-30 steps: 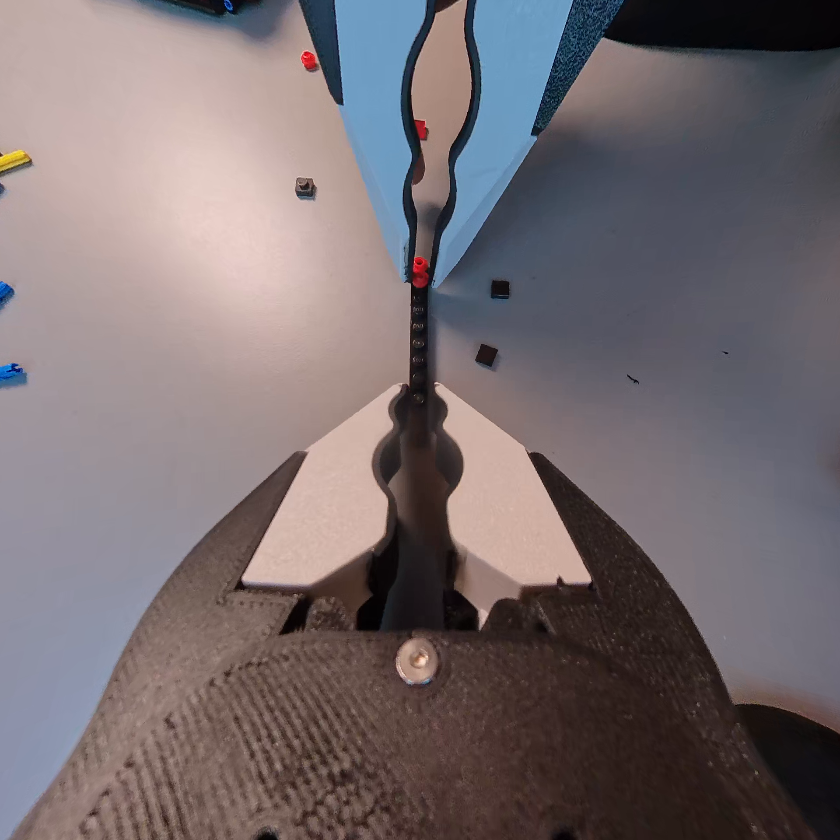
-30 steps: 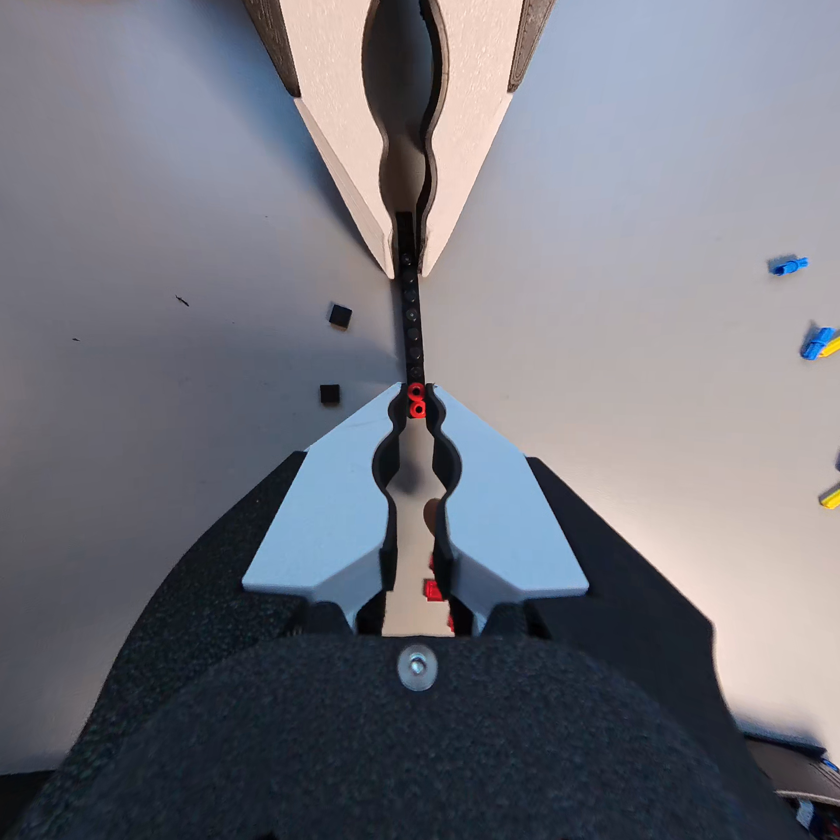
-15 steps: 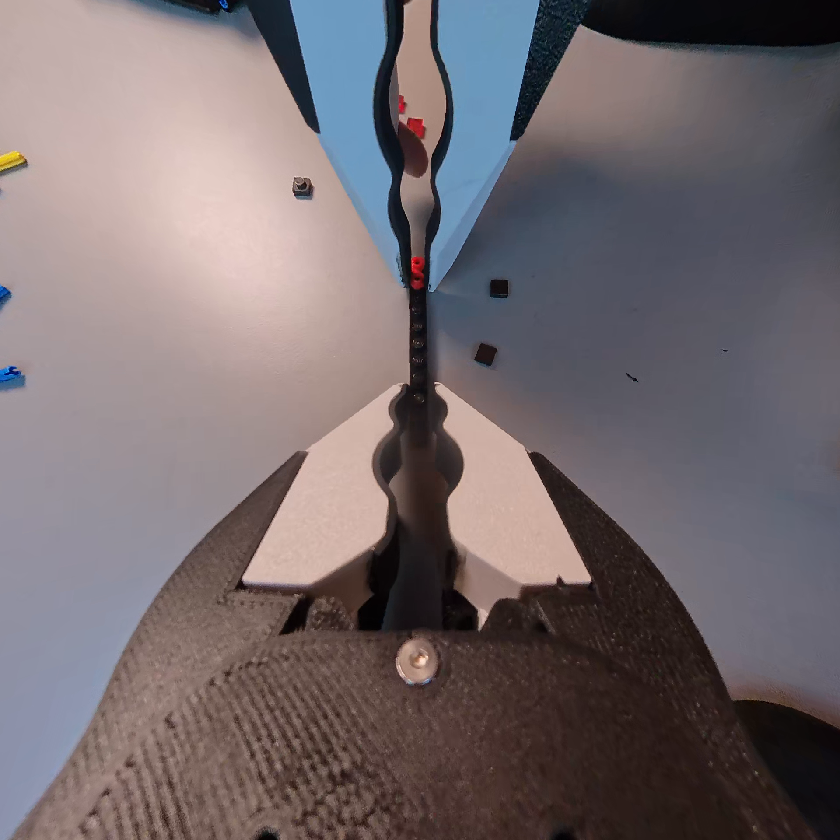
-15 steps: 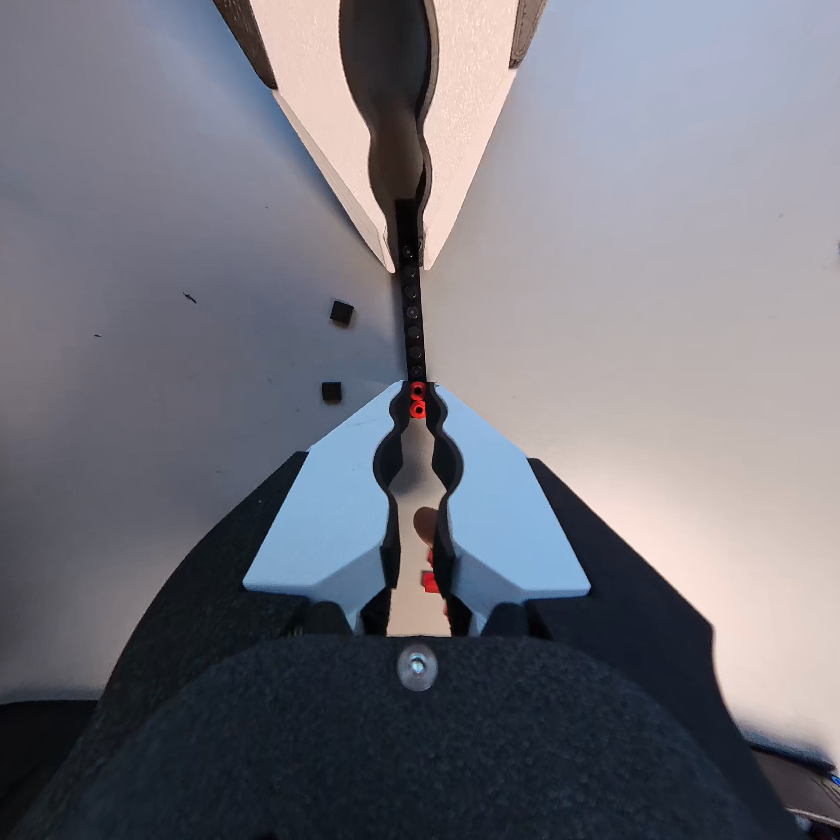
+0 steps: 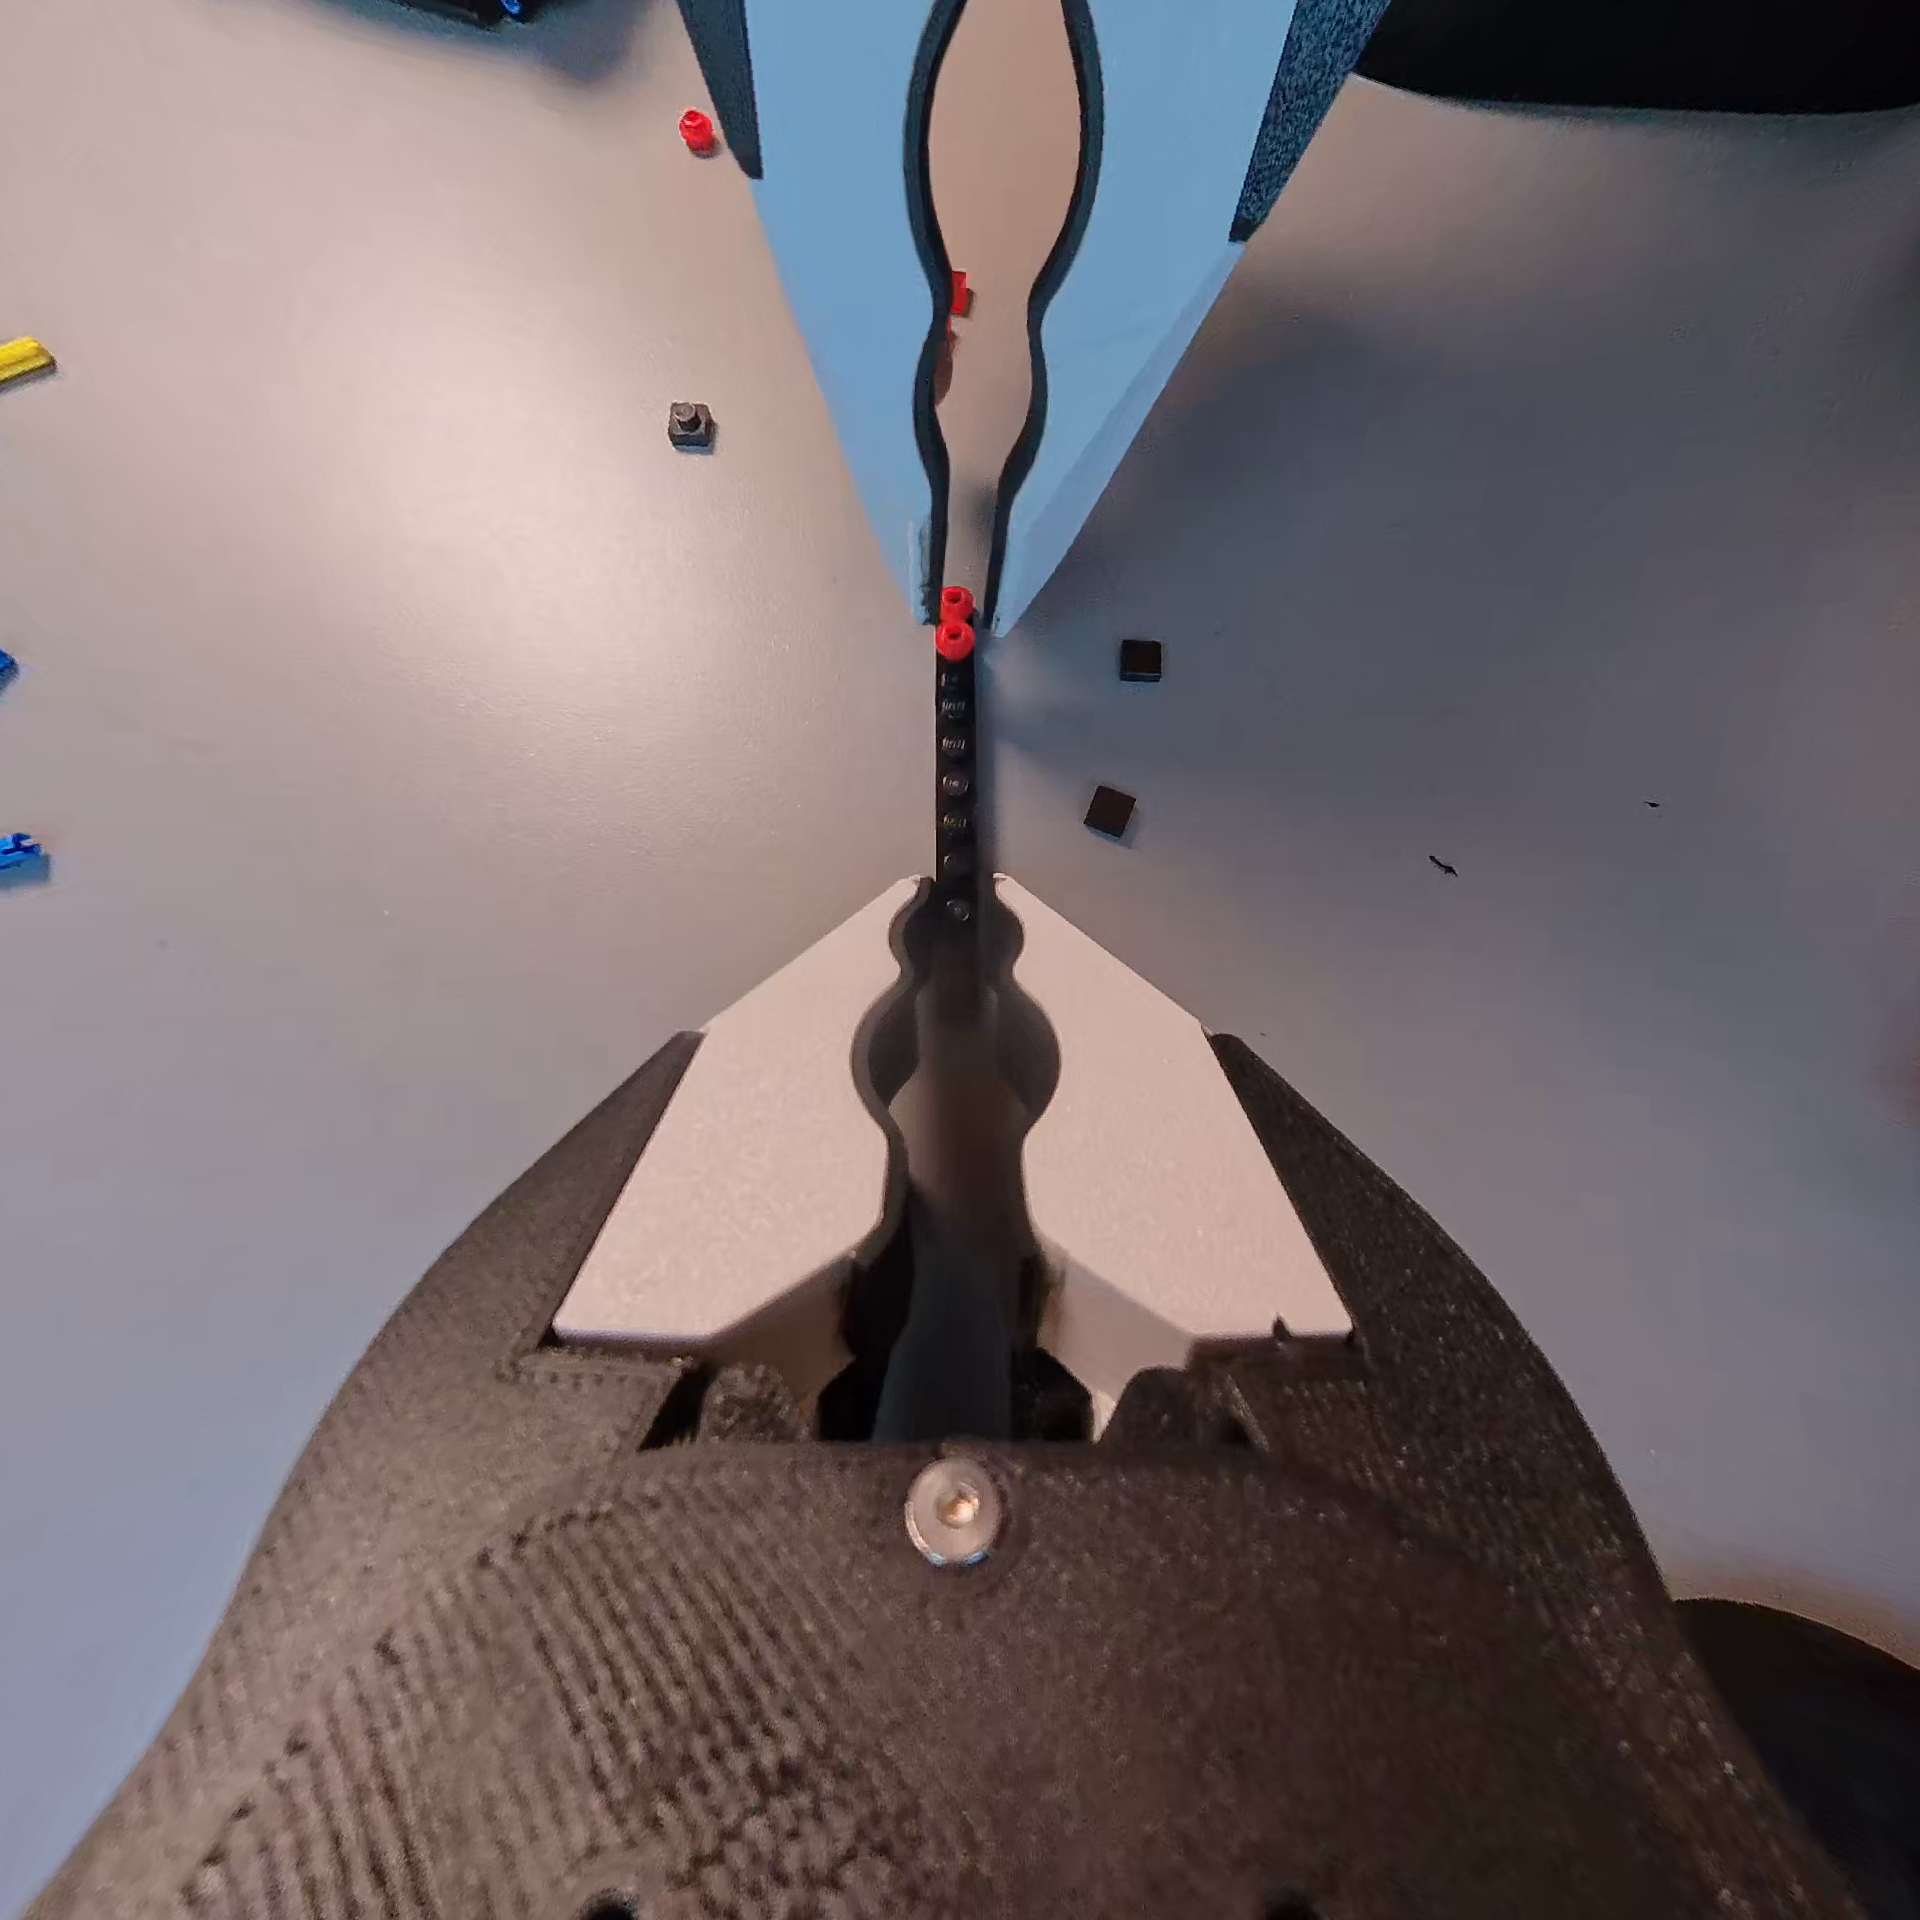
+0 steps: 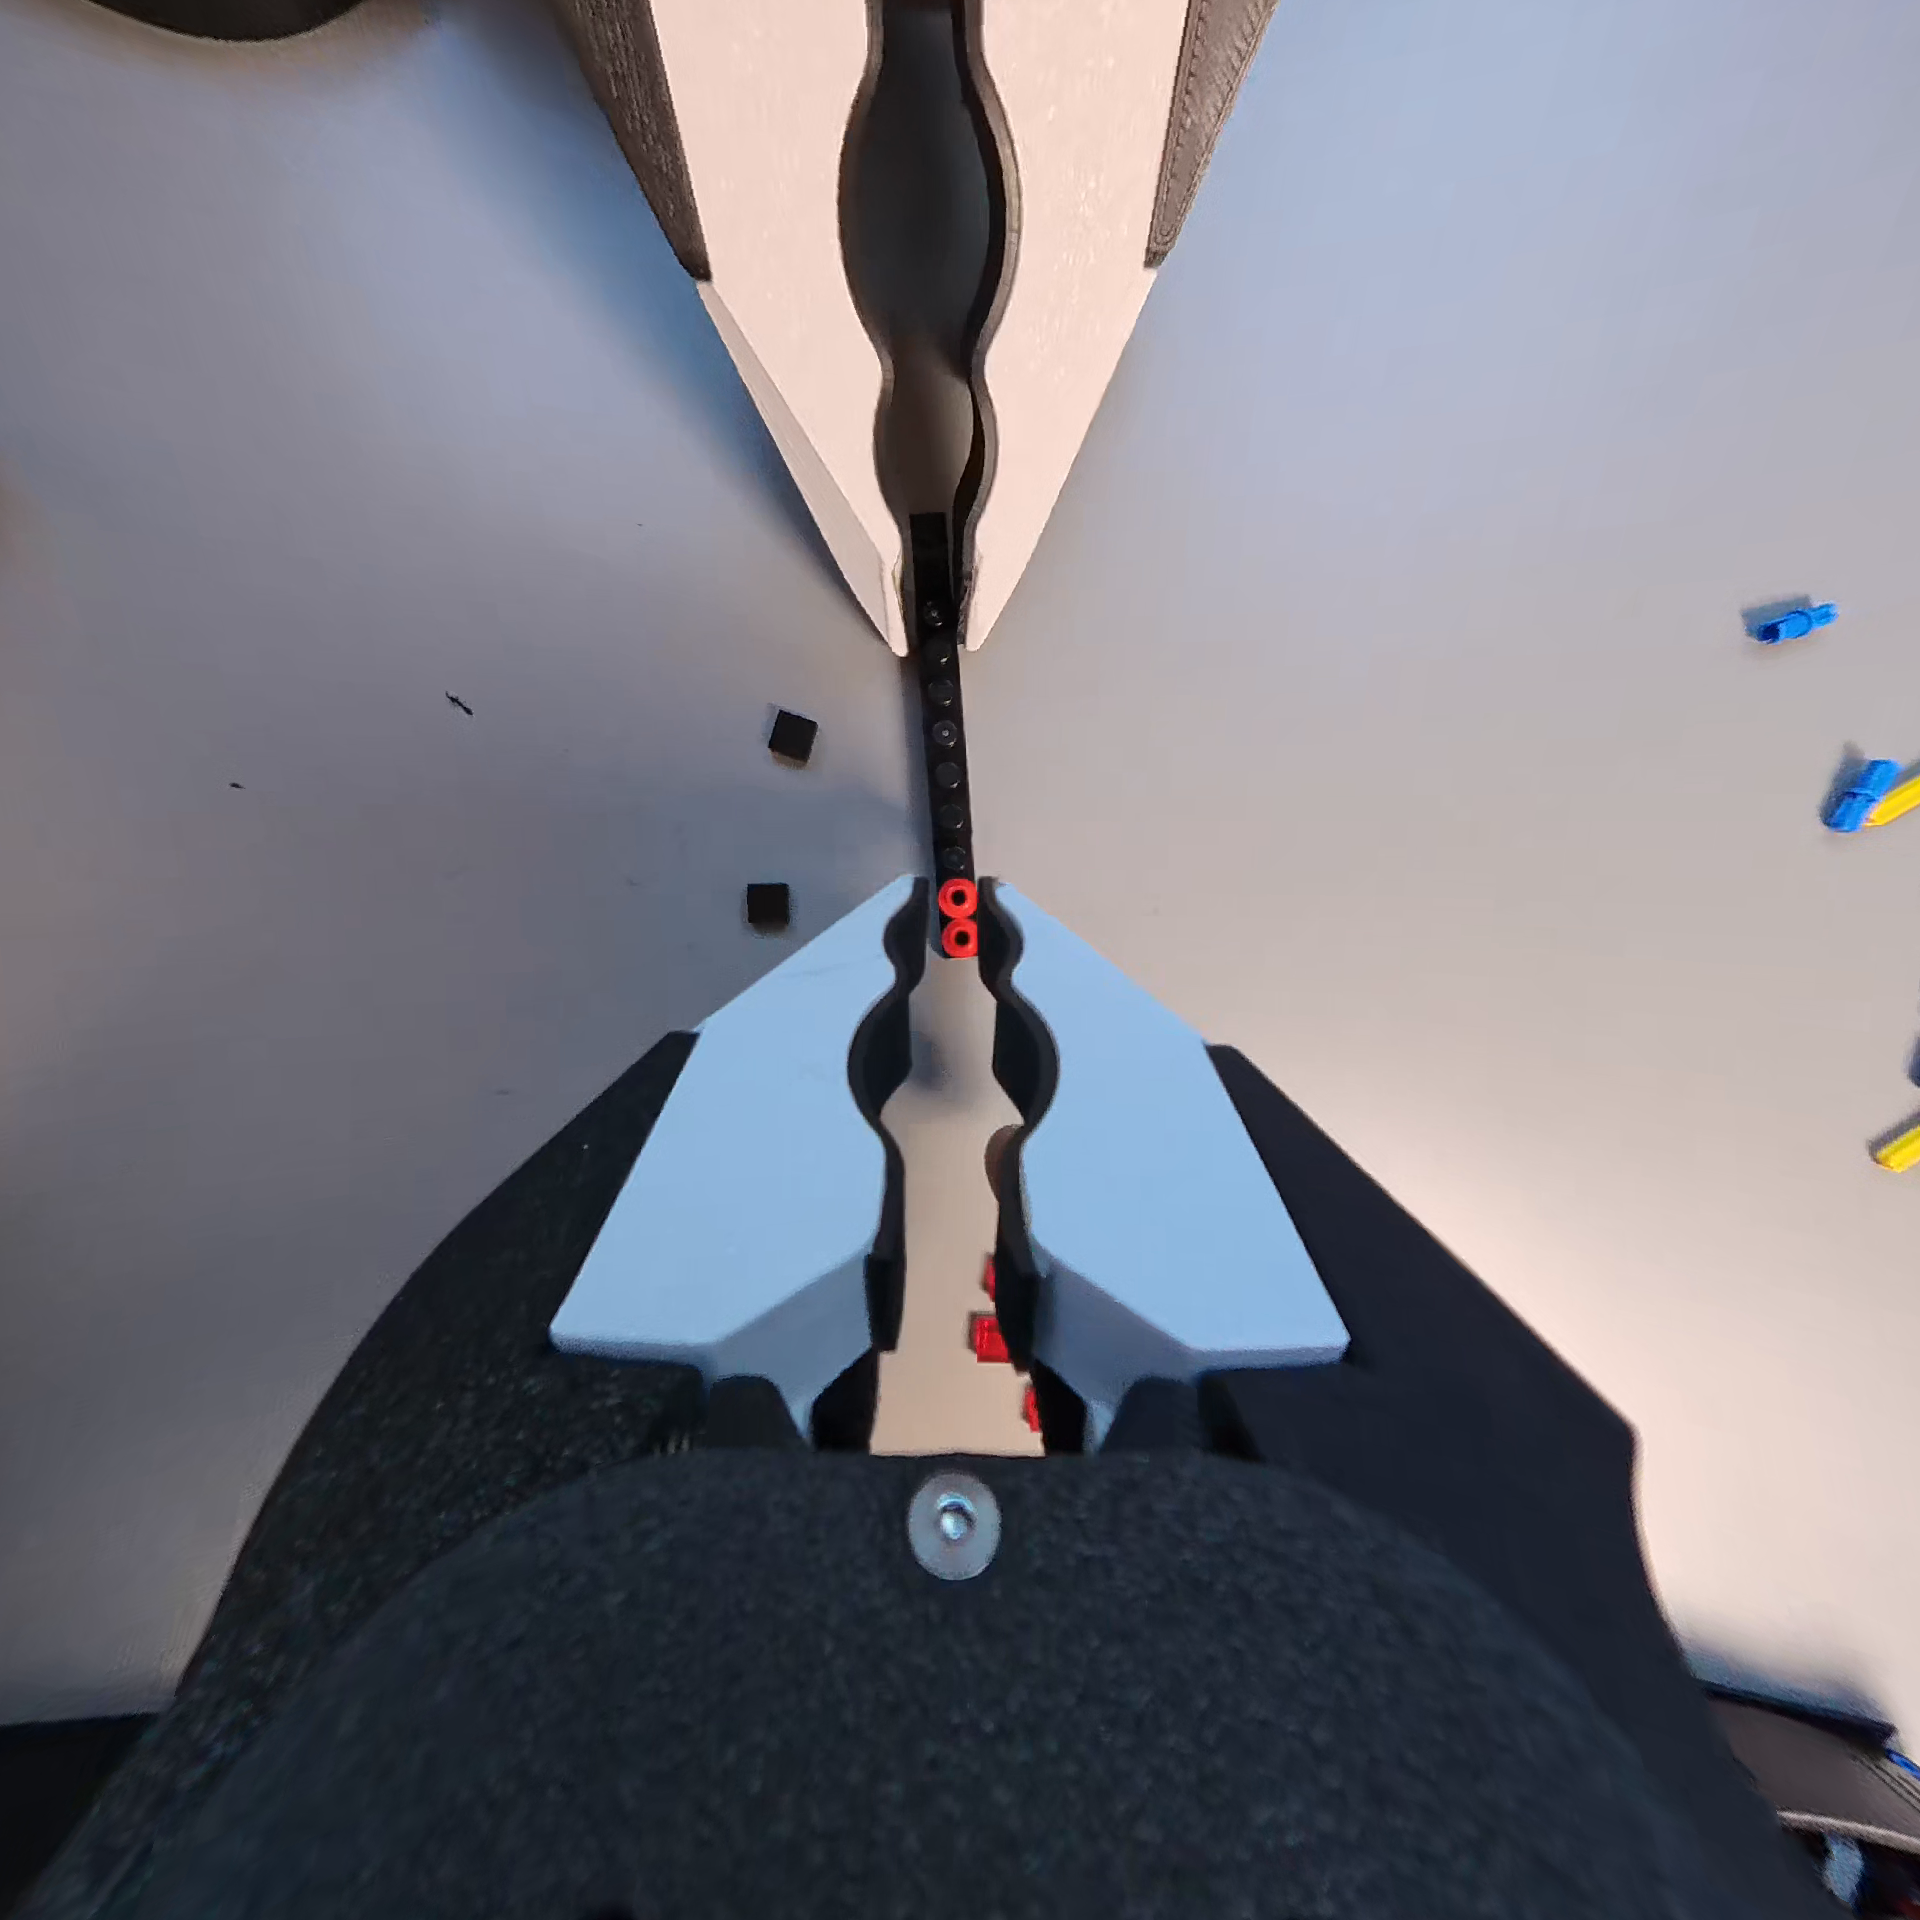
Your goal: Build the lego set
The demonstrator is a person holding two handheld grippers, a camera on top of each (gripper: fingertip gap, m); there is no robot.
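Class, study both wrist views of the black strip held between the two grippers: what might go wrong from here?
1. The long black strip is held only at its ends, so pushing may bend or twist it.
2. The right gripper pinches the two red studs by its tips; they may pop off.
3. A slip could scatter the black tiles below.

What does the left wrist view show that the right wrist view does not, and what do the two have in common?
Only the left wrist view shows a loose red round stud and a dark grey single-stud piece on the table. Only the right wrist view shows small red pieces seen between its own fingers. Both show the black studded strip with two red studs on its end, held between the left gripper and the right gripper, and two black square tiles.
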